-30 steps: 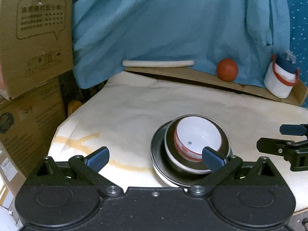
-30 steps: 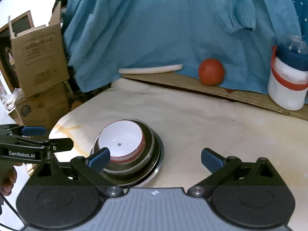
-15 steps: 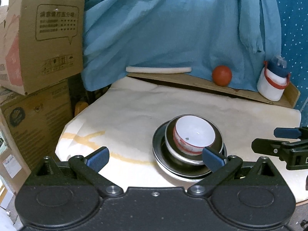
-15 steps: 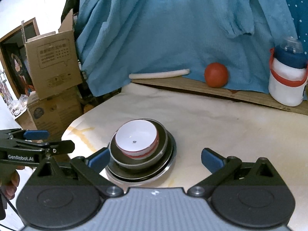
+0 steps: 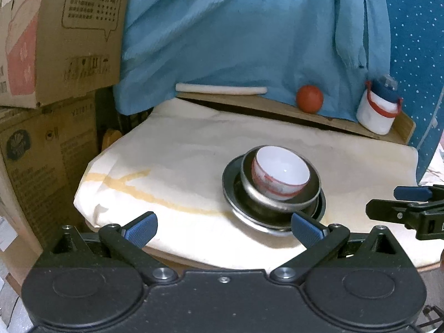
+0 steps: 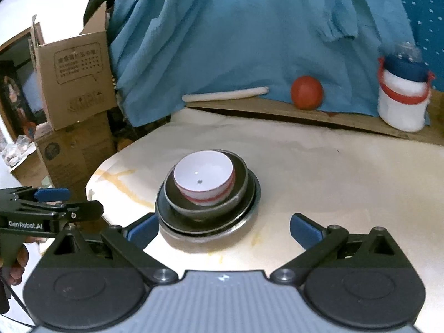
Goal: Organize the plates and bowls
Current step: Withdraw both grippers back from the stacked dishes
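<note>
White ceramic bowl (image 5: 280, 173), red band, nested in metal bowl (image 5: 280, 193) atop metal plates (image 6: 208, 222), mid-table toward near edge. Left gripper (image 5: 223, 227) and right gripper (image 6: 223, 227): jaws apart, empty. Ceramic looks fragile, glazed, slippery; pinch rim. Metal light, stiff.

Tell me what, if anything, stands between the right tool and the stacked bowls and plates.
Nothing visible does. The right tool is open, and only bare table covering lies between it and the stack, which sits just ahead near its left finger. The left tool is off to the side, clear of that path.
</note>
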Motion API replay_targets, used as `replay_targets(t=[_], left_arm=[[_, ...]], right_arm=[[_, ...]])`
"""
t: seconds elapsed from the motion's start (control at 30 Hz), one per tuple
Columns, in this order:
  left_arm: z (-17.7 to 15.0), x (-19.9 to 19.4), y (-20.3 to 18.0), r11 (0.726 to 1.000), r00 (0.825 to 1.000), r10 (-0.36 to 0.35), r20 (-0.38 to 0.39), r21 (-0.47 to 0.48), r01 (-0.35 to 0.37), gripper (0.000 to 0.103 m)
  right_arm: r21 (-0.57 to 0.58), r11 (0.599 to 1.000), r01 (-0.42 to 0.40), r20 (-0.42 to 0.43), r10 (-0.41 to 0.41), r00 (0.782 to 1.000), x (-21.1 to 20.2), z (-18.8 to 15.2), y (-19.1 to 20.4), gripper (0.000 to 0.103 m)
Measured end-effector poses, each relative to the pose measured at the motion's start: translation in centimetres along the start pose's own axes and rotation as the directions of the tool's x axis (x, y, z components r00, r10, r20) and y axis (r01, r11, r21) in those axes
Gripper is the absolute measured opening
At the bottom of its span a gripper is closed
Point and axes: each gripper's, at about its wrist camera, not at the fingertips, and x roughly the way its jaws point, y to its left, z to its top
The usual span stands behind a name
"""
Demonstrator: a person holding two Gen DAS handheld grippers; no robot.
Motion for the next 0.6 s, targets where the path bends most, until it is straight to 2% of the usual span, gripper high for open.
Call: replay_targets(t=[0.3,0.6], left_arm=[[-1.8,-1.0,1.8,0.997,0.999,-0.053,0.011,0.049,0.053,0.102],[-3.4,-1.5,2.4,0.996,0.998,-0.066,-0.009,0.057,0.067,0.102]], right_arm=[[0.037,0.998,0.054,0.008,-0.055,0.998,-1.0,-2.2,2.7,0.103],[0.036,0.996,0.078,-0.016,-0.077,0.997,-1.5,-3.8,3.8,0.103]])
